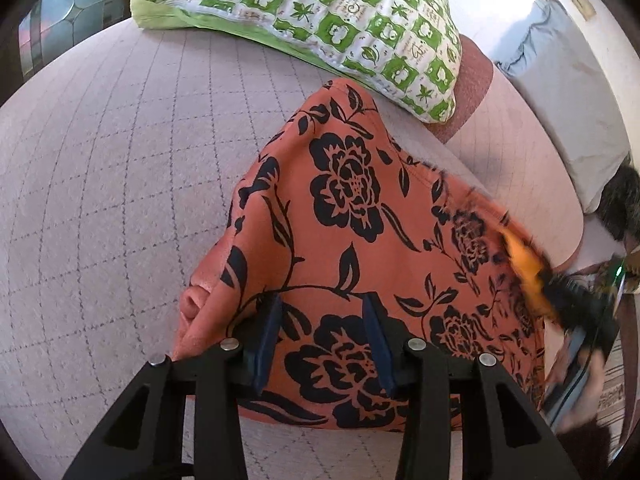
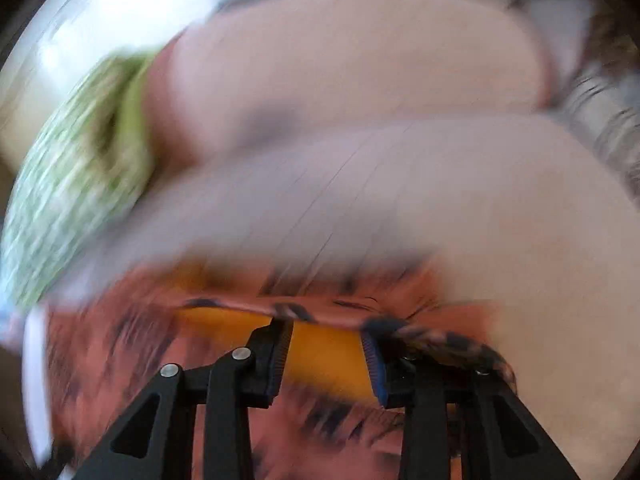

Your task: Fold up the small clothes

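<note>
Orange floral garment [image 1: 360, 240] on bed [image 1: 120, 200], pinched by right gripper [image 2: 328, 356] in a blurred view; left gripper [image 1: 320, 340] jaws apart above it.

1. My whole right wrist view is smeared with motion blur; the orange fabric with black flower print [image 2: 120, 360] shows there only as streaks.
2. My right gripper [image 2: 326, 356] has a bunched fold of that fabric at its right finger; whether the pads press on it I cannot tell.
3. The green-and-white patterned pillow [image 2: 72, 184] is a blurred patch, cut by the left edge.
4. In my left wrist view, my right gripper [image 1: 576, 304] is a dark blur at the fabric's right edge.
5. My left gripper [image 1: 322, 336] covers the fabric beneath its fingers.
</note>
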`<action>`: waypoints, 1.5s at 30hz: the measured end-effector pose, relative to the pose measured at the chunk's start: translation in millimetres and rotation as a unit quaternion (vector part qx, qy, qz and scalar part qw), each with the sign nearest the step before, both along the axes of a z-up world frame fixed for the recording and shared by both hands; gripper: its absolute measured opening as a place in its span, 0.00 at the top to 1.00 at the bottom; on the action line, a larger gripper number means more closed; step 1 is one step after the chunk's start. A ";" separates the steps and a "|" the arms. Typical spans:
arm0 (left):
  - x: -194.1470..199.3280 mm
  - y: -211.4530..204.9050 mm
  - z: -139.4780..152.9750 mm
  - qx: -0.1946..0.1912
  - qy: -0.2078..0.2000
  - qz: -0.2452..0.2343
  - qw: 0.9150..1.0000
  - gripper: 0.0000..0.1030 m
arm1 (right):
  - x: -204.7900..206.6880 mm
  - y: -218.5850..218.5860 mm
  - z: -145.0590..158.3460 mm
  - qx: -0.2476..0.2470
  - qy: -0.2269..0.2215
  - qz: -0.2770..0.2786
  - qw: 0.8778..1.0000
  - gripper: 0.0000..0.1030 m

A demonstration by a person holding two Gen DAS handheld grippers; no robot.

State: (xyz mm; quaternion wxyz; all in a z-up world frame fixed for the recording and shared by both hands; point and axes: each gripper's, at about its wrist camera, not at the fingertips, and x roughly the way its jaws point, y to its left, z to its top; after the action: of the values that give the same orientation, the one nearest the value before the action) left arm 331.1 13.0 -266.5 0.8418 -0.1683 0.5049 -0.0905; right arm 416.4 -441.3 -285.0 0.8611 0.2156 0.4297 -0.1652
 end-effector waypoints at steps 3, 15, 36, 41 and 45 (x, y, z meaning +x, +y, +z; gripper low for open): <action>1.3 -1.2 1.5 0.005 0.001 0.000 1.000 0.58 | -4.7 -21.6 14.6 0.027 -0.039 -0.039 0.998 0.63; -11.2 -18.7 6.6 0.087 -0.045 0.004 0.995 0.62 | -82.5 14.1 -8.5 0.054 -0.023 0.095 0.994 0.62; -11.3 -14.8 6.1 0.149 -0.068 0.002 0.987 0.78 | -120.3 -10.8 -6.6 0.102 -0.068 0.067 0.990 0.48; -24.0 -26.8 -4.4 0.225 -0.096 -0.042 0.969 0.80 | -154.0 31.8 -47.4 0.036 -0.003 0.111 0.993 0.52; -31.2 -18.7 5.9 0.209 -0.096 -0.032 0.973 0.80 | -156.3 40.4 -21.3 0.038 -0.024 0.110 0.993 0.53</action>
State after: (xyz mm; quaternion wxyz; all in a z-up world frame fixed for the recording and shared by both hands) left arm 299.9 -5.7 -260.6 0.8995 0.0377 0.4345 -0.0259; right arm 260.2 -400.9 -306.2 0.8754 0.2031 0.4361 -0.0480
